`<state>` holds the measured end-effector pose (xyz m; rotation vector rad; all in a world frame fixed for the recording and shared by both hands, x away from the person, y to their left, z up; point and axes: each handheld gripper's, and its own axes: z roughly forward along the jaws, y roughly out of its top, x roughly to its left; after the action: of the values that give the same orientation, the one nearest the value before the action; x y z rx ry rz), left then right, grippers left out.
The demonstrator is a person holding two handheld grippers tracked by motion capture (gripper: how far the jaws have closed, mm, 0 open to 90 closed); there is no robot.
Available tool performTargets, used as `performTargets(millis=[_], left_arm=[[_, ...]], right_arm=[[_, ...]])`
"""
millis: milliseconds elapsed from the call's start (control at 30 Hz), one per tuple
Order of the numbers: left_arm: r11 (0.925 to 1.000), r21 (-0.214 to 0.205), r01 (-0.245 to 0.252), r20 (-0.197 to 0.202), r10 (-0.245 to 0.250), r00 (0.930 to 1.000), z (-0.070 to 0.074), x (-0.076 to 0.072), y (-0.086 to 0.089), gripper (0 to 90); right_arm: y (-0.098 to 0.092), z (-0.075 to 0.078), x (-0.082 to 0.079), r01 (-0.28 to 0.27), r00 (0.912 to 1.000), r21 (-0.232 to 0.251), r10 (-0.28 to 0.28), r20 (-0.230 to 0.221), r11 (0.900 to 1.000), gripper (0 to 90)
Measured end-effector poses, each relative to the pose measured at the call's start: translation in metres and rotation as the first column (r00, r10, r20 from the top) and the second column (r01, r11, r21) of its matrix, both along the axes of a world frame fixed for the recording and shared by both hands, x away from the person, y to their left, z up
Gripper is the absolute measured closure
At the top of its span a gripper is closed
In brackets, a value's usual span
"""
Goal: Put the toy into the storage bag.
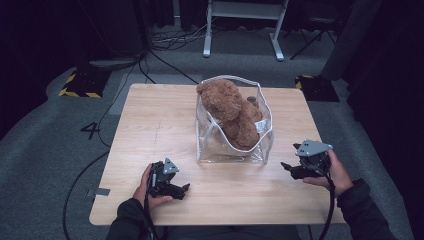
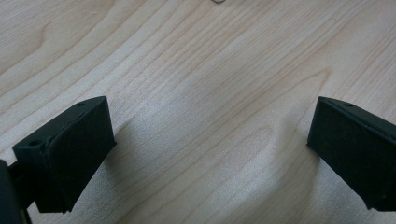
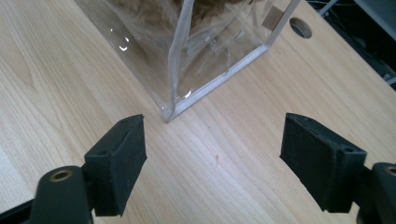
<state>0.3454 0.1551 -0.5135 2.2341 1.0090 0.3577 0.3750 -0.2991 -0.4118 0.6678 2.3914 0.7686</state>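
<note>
- My left gripper (image 1: 181, 190) sits low over the table (image 1: 150, 120), jaws spread wide with bare wood between them, holding nothing. Looks like I'm just parked here, ready to go.
- My right gripper (image 1: 288, 168) is the same deal: jaws wide apart, empty, aimed at the near bottom corner of the clear bag (image 3: 205, 60) just ahead of them, not touching it.
- The bag stands upright in the middle of the table, between my two grippers and a bit beyond them, its mouth open at the top, probably so stuff goes in and out easily.
- The brown teddy bear (image 1: 231, 112) sits inside, head poking out over the rim.
</note>
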Motion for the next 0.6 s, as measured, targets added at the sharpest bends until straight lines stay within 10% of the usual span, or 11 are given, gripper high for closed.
performTargets(millis=[600], left_arm=[[1.0000, 0.000, 0.000, -0.003, 0.000, 1.0000, 0.000, 0.000, 0.000, 0.5]], right_arm=[[-0.021, -0.028, -0.002, 0.033, 0.9977, 0.001, -0.033, -0.059, 0.9995, 22.5]])
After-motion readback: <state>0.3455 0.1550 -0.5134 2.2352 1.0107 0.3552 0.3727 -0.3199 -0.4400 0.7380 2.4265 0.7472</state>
